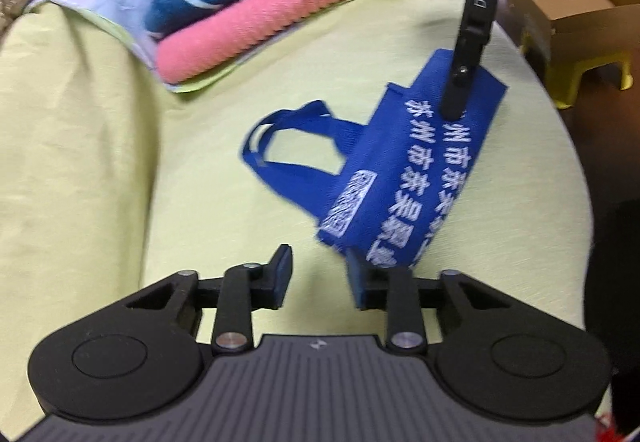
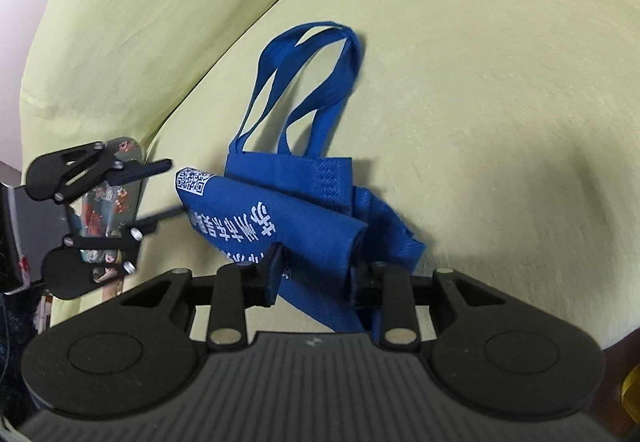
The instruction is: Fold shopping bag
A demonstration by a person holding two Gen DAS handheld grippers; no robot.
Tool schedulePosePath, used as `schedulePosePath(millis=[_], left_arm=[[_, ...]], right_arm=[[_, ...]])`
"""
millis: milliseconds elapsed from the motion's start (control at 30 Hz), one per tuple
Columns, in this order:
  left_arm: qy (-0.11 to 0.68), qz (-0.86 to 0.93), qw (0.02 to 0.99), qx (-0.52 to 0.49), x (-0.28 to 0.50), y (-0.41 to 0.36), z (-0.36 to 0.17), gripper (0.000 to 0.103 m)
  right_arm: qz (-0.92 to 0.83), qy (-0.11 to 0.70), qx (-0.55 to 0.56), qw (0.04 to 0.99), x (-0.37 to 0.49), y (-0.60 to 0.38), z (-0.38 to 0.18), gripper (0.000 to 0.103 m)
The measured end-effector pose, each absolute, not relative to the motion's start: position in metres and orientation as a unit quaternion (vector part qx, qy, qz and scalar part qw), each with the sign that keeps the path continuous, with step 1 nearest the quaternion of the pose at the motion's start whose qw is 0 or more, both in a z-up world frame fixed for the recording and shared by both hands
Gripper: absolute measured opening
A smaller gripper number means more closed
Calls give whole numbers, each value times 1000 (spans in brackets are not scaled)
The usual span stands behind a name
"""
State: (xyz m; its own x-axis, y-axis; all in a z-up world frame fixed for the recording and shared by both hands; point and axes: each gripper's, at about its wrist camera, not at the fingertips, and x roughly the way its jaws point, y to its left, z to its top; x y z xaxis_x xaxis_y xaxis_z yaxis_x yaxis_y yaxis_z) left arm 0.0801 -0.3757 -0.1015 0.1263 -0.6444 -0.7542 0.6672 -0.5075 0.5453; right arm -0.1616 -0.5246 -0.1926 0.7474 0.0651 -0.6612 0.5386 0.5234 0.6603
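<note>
bag: we see the blue shopping bag (image 2: 304,214) lying on the pale green cover (image 2: 480,90), already gathered into a narrow, loosely rolled bundle with white print and a code patch on top.
handles: the two loops (image 2: 308,82) trail flat on the cover beyond the bundle's top hem, away from our right gripper.
long axis: in the left wrist view the bundle (image 1: 404,170) runs diagonally from our left gripper up toward the right one, so each claw sits at one end.
right gripper: our right gripper (image 2: 316,274) has the bundle's near end between its fingers, jaws narrow; the cloth fills the gap and we judge it gripped.
left gripper: our left gripper (image 1: 320,274) stands part-open; only its right finger touches the bundle's corner, and nothing lies between the pads.
nearer hand: the right one, already on the cloth; we judge the next fold turns on it.
containers: a cardboard box (image 1: 568,18) rests on a yellow stool (image 1: 576,74); its contents are hidden from us.
surroundings: folded pink and blue towels (image 1: 272,14) are stacked well apart from the bag.
</note>
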Motion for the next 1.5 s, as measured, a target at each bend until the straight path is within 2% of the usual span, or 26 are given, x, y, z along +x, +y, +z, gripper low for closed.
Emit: schedulePosePath(millis=[267,467,567,600,633,700,767,800,900,1033,1067,1167,1500], left_arm=[[1,-683,482,550,54,-375,-115,20],[51,-680,496,537,62,-397,-129,19],[80,-684,497,528,67,-407,-134,11],[86,-686,496,525,68,-408,-136,2],[92,-688,495,523,68,-409,-137,0],[90,-685,496,526,65,-410,-138,0],[89,-682,497,529,63,-410,-139,0],[92,-682,499,527,63,-410,-139,0],[104,-683,504,519,65,-411,-138,0],[110,-683,505,517,66,-413,-136,0],[113,-683,505,515,66,-414,-136,0],[120,-684,506,512,68,-417,-135,0],[139,-678,527,493,70,-425,-136,0]], right_arm=[[-215,302,447,814,-165,-504,-188,29],[-242,315,426,813,-156,-501,-183,30],[-247,320,413,816,-153,-502,-181,31],[-249,320,408,818,-152,-501,-180,31],[-251,321,400,821,-151,-500,-179,31],[-265,319,379,827,-148,-496,-176,37],[-295,327,316,840,-142,-485,-169,57],[-309,329,283,846,-139,-478,-165,57],[-351,315,174,864,-132,-450,-149,47],[-332,288,84,894,-125,-418,-141,18],[-324,291,71,897,-120,-414,-143,16],[-317,305,83,894,-113,-418,-154,12],[-300,337,108,886,-99,-437,-167,13]])
